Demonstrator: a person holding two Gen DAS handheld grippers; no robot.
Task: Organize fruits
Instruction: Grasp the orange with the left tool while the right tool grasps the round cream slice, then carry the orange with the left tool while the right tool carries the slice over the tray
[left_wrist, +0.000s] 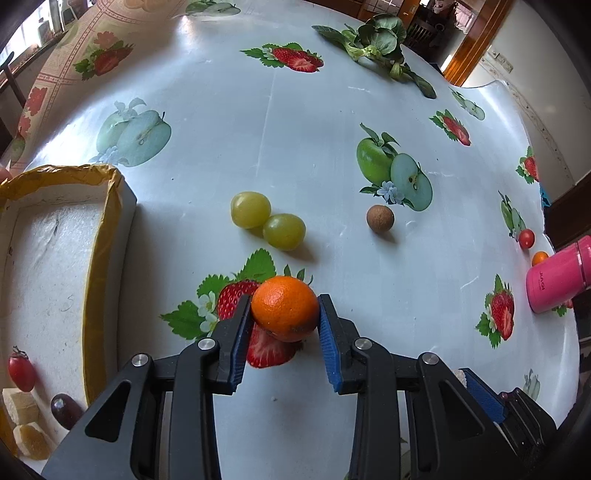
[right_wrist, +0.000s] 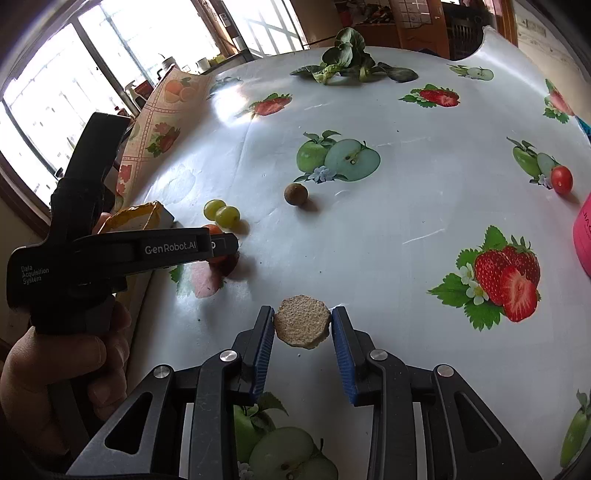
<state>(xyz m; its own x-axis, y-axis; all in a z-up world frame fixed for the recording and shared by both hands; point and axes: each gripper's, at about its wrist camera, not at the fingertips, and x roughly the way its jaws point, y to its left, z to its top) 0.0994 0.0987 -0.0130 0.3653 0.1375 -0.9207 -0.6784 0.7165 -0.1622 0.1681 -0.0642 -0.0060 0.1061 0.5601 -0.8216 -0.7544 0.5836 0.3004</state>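
We note: worktop (left_wrist: 295, 122) cloth white w/ strawberry & green apple prints. Mandarin (left_wrist: 285, 308) orange. Two grapes (left_wrist: 267, 220) yellow-green. Tongs (left_wrist: 283, 317) black, pads (left_wrist: 330, 343) blue. Flask (left_wrist: 559, 280) pink. Tray (left_wrist: 110, 236) white, yellow liner. Slice (right_wrist: 302, 321) tan, speckled.

orange (left_wrist: 284, 308): round, on cloth | two green grapes (left_wrist: 267, 220): touching, centre

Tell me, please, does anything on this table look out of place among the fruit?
Yes: a pink bottle lies on its side at the table's right edge, and loose leafy greens sprawl at the far end, neither being fruit.
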